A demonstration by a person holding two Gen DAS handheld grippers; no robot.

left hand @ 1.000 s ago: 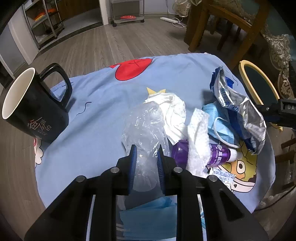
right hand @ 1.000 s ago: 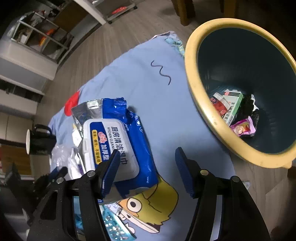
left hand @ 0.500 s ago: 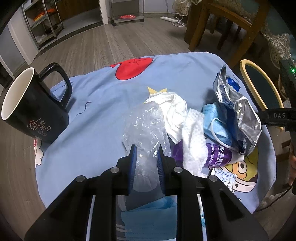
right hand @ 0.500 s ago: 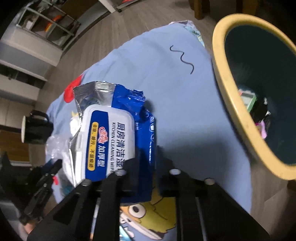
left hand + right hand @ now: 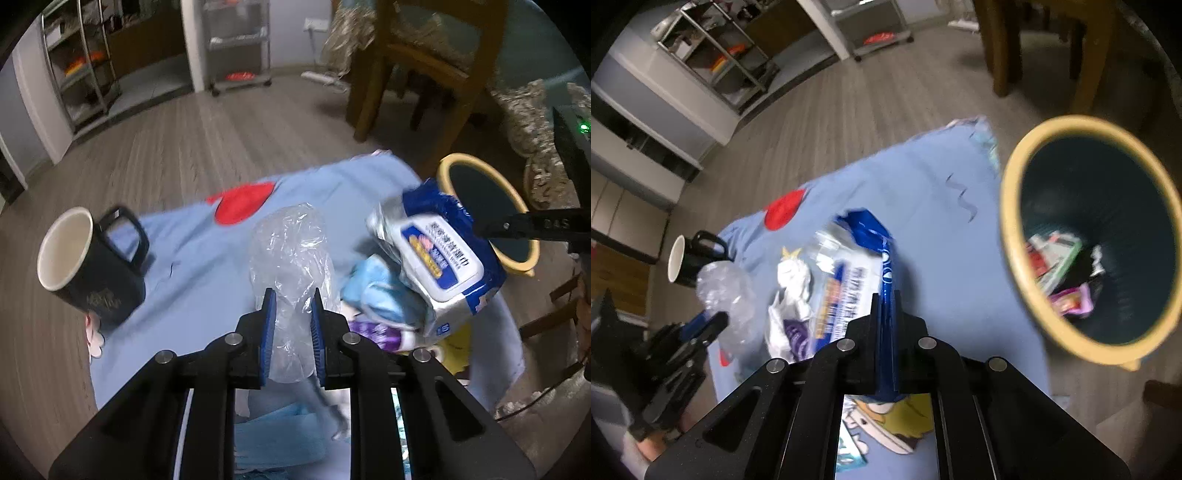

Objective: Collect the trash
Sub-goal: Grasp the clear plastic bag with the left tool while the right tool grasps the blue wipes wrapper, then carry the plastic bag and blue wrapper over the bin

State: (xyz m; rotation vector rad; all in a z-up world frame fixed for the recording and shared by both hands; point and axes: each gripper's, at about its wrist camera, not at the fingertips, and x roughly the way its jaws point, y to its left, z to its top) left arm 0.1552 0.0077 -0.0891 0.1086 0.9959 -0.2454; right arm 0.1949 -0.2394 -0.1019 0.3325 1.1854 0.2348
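Note:
A crumpled clear plastic bag (image 5: 291,243) stands up between the blue pads of my left gripper (image 5: 291,295), whose jaws are closing on it; it hangs lifted off the blue cloth (image 5: 207,251). My right gripper (image 5: 884,299) is shut on the blue edge of a wet-wipes pack (image 5: 849,291), which it holds up off the cloth beside the bin. In the left wrist view the same pack (image 5: 439,258) hangs in front of the yellow-rimmed bin (image 5: 447,162). The bin (image 5: 1010,229) holds several wrappers.
A black mug (image 5: 85,266) stands at the cloth's left edge. Blue face masks (image 5: 380,295), a purple bottle (image 5: 373,332) and white tissue (image 5: 792,280) lie in a heap under the pack. A wooden chair (image 5: 424,55) stands behind the bin on the wood floor.
The right gripper shut on the wipes pack's edge and raised it off the heap. The left gripper rose too, carrying the plastic bag up off the cloth.

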